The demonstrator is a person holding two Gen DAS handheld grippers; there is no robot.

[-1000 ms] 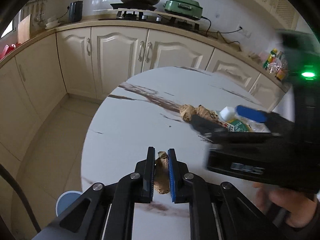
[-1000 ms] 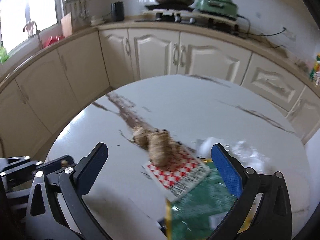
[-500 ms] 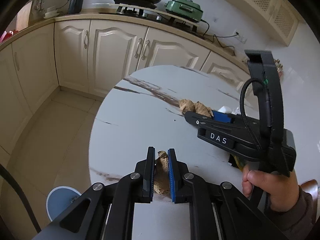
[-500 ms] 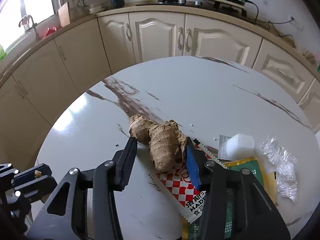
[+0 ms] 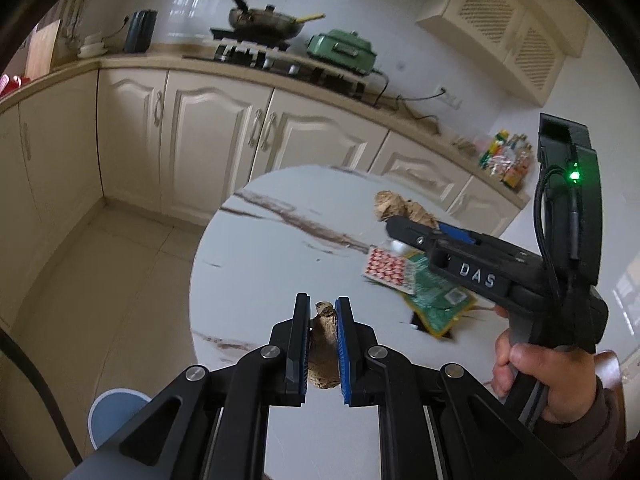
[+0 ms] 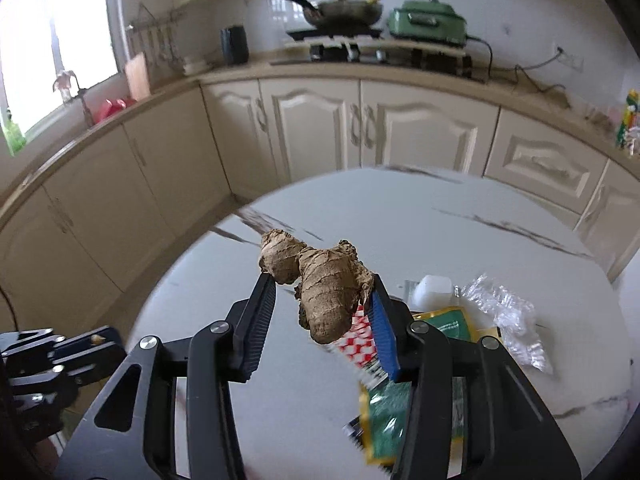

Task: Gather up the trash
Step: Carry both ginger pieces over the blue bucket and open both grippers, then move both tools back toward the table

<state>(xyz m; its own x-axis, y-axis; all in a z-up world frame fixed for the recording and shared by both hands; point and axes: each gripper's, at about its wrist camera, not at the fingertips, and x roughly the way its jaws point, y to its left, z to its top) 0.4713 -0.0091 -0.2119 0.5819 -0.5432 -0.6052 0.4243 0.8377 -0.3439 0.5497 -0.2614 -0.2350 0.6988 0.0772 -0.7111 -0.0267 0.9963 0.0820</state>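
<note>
My left gripper [image 5: 322, 302] is shut on a small brown piece of ginger [image 5: 323, 350], held above the near edge of the round white marble table [image 5: 280, 264]. My right gripper [image 6: 322, 280] is shut on a large knobbly ginger root [image 6: 320, 280] and holds it lifted off the table; the same root [image 5: 400, 208] sticks out past the right gripper's fingers in the left wrist view. On the table lie a red-checked wrapper [image 5: 386, 268], a green and yellow packet [image 6: 400, 412], a white cube [image 6: 432, 290] and crumpled clear plastic [image 6: 504, 312].
A blue bin [image 5: 114, 412] stands on the floor at the table's near left. Cream cabinets [image 5: 216, 136] curve along the far wall, with a hob, a pan [image 5: 264, 24] and a green cooker [image 5: 344, 50] on the counter. A hand [image 5: 528, 376] grips the right tool.
The right gripper closed from wide open onto the large ginger root and lifted it off the red-checked wrapper. The left gripper moved back and up, still holding the small ginger piece.
</note>
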